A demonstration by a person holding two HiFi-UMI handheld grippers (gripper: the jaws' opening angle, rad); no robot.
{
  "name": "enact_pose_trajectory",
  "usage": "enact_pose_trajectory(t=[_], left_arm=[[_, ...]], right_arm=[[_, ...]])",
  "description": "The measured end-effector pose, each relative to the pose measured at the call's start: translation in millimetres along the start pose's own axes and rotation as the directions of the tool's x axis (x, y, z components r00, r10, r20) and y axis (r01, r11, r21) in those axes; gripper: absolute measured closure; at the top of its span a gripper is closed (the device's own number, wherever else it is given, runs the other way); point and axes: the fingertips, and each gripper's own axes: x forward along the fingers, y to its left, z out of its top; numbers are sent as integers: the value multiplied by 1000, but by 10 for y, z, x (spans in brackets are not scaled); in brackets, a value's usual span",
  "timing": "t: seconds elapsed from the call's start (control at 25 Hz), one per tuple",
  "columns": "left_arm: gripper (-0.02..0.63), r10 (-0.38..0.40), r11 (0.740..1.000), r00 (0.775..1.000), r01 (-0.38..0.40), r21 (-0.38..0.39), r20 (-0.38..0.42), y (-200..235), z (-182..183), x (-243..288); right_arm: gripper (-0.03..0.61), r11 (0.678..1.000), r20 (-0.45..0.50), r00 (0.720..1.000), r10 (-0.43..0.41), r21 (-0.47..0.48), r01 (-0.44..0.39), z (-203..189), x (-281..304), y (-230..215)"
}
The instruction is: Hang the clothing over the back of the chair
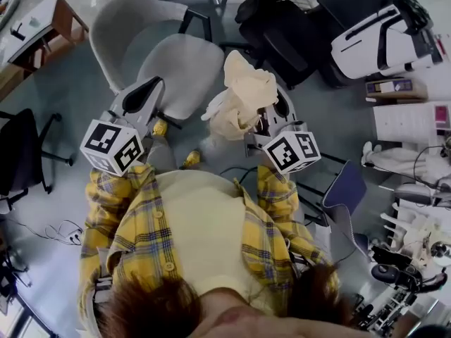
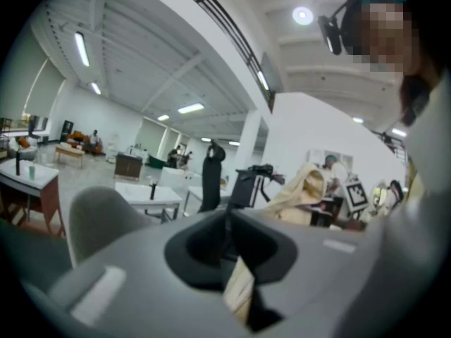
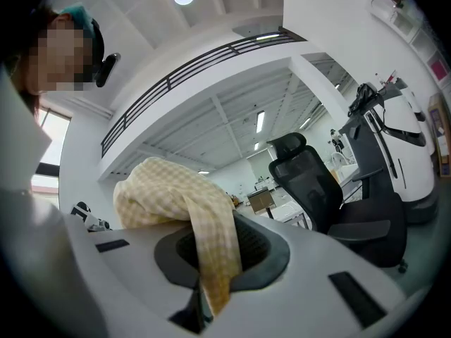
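The clothing (image 1: 242, 95) is a cream, finely checked garment, bunched and hanging from my right gripper (image 1: 273, 113), which is shut on it. In the right gripper view the cloth (image 3: 184, 197) drapes over the jaws and runs down through the slot of the right gripper (image 3: 213, 253). The grey chair (image 1: 177, 63) stands just ahead, its back (image 1: 121, 21) on the far left side. My left gripper (image 1: 144, 92) hovers over the seat's near left edge, apart from the garment, jaws together. In its own view the left gripper (image 2: 227, 235) shows a pale strip low in its slot; I cannot tell what that is.
A black office chair (image 1: 285, 34) stands right of the grey one, with a white and black machine (image 1: 380, 30) beyond it. A wooden desk (image 1: 42, 30) is at far left, another dark chair (image 1: 21, 153) at left. Cluttered tables (image 1: 416, 167) line the right side.
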Motion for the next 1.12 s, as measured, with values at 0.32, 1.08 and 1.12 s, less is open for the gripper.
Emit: enact_pose_trajectory(t=[0.32,1.08,1.12], left_arm=[[586,34,999,999,-34,-14,22,384,68,-13],[584,-4,1000,1000,4,-29,11,1809,472,251],[584,-7,999,1000,7,-32,7,1880,484,266]], right_arm=[[540,999,7,999,45,-31,-44,68,431,173],[540,994,-17,998,58,-91,-60,124,2017,667],[540,994,-21,998,57,-92,-59,119,2106,690]])
